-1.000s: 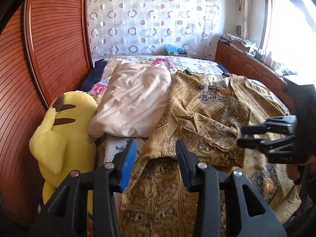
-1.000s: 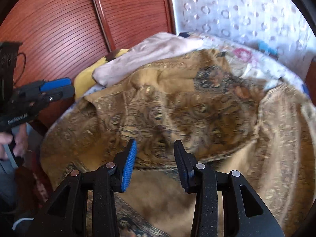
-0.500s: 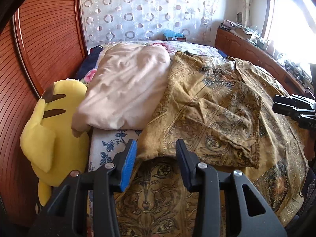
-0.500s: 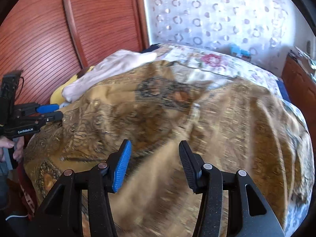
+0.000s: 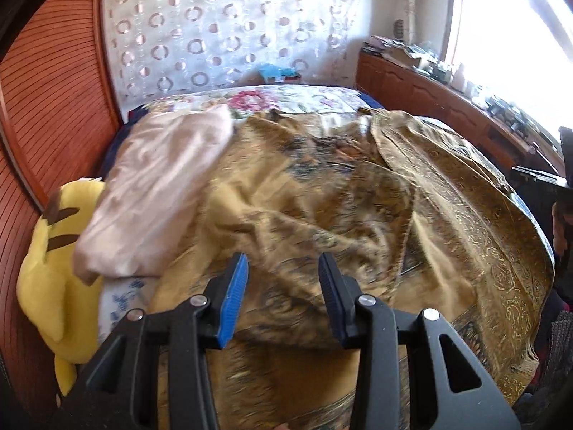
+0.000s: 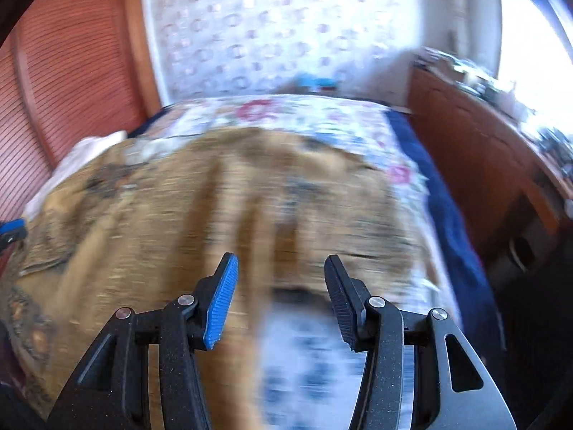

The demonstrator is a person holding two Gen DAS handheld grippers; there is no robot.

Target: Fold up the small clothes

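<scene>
The left gripper point(image 5: 283, 286) has its fingers point(image 5: 234, 295) spread wide, holding nothing, poised over the near part of a gold patterned garment point(image 5: 322, 222). The right gripper point(image 6: 277, 297) is likewise spread and empty, above the same garment point(image 6: 200, 208), though that view is heavily blurred. The garment lies crumpled across a bed point(image 5: 286, 98) with a floral cover, beside a pale pink folded cloth point(image 5: 157, 186) and a yellow plush toy point(image 5: 53, 268). A ribbed wooden headboard point(image 5: 46, 107), a ring-patterned curtain point(image 5: 222, 25) and a wooden cabinet point(image 5: 429, 96) under a bright window surround the bed. Compared with half a second ago, both grippers have swung right, and the right one now sees the bed's blue edge point(image 6: 447, 215).
</scene>
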